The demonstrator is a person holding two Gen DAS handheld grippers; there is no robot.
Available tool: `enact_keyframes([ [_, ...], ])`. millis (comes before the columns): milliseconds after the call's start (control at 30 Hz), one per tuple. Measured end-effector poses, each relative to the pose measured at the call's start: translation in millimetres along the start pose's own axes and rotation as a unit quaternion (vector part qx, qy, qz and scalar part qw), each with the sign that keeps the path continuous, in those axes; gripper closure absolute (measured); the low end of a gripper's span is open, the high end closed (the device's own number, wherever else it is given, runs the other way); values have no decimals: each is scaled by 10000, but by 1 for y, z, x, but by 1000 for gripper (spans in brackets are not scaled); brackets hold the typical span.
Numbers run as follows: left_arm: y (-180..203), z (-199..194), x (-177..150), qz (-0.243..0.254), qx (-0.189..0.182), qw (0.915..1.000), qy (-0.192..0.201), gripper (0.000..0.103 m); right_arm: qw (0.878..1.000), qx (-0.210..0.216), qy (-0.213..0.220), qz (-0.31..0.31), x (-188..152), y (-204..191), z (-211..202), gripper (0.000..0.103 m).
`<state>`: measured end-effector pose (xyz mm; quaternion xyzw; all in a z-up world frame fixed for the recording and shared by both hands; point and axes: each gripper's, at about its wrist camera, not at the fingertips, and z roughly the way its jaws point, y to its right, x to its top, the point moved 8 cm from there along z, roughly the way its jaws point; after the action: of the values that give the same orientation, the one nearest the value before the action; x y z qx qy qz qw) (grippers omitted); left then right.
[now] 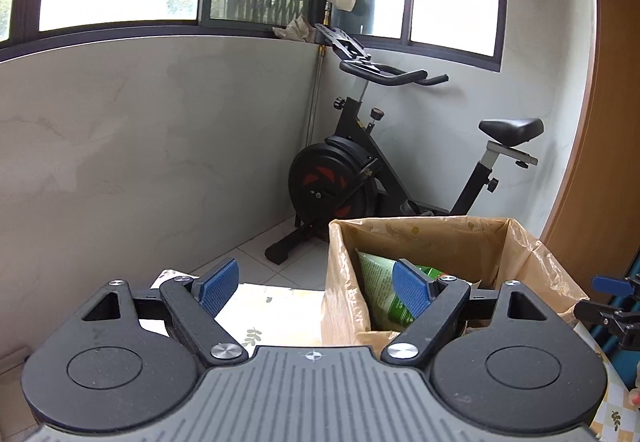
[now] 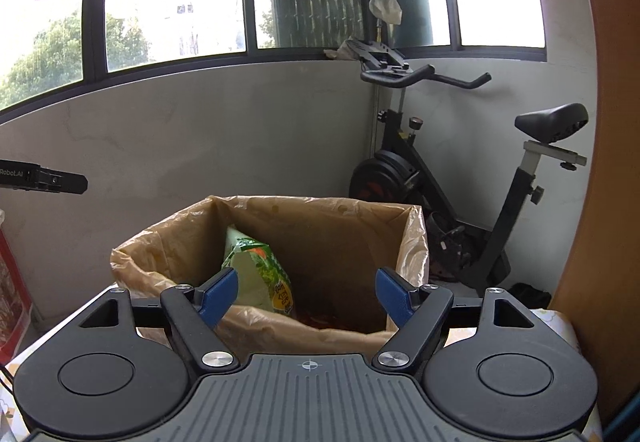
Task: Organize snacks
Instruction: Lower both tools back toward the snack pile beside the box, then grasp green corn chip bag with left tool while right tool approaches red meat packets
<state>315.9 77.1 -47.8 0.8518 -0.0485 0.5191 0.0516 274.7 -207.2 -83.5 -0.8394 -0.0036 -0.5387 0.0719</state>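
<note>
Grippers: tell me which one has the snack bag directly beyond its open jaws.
The right gripper: the green snack bag shows between its fingers. The left gripper sits left of the box.

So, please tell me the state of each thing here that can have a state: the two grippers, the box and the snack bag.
Left gripper: open, holds nothing.
Right gripper: open, holds nothing.
Brown cardboard box lined with a clear plastic bag: open at the top, upright.
Green snack bag: inside the box, leaning tilted against its left wall.
Black exercise bike: upright in the corner, unused.
</note>
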Motion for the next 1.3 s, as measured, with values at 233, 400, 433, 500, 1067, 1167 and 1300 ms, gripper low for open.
enact_keyframes([
  [233,6,-22,-50,2,-108,9998,-170,17,9995,17,-148,263,-53,-9,-11,30],
  [400,14,-29,-92,-82,-238,9994,-239,17,9986,-70,-315,420,-99,-12,-12,30],
  [433,17,-28,-101,-117,-289,9991,-284,17,9982,-89,-359,476,-108,-12,-13,31],
  [500,24,-25,-121,-218,-406,9981,-405,17,9973,-147,-439,575,-126,-12,-13,32],
  [1067,98,31,-229,-446,-1343,9776,-1557,17,9917,32,-1189,489,-215,-29,6,49],
  [1167,101,36,-238,-436,-1360,9754,-1682,16,9910,172,-1269,383,-219,-38,11,51],
  [1300,104,44,-245,-511,-1356,9726,-1818,14,9897,288,-1372,282,-224,-46,16,56],
])
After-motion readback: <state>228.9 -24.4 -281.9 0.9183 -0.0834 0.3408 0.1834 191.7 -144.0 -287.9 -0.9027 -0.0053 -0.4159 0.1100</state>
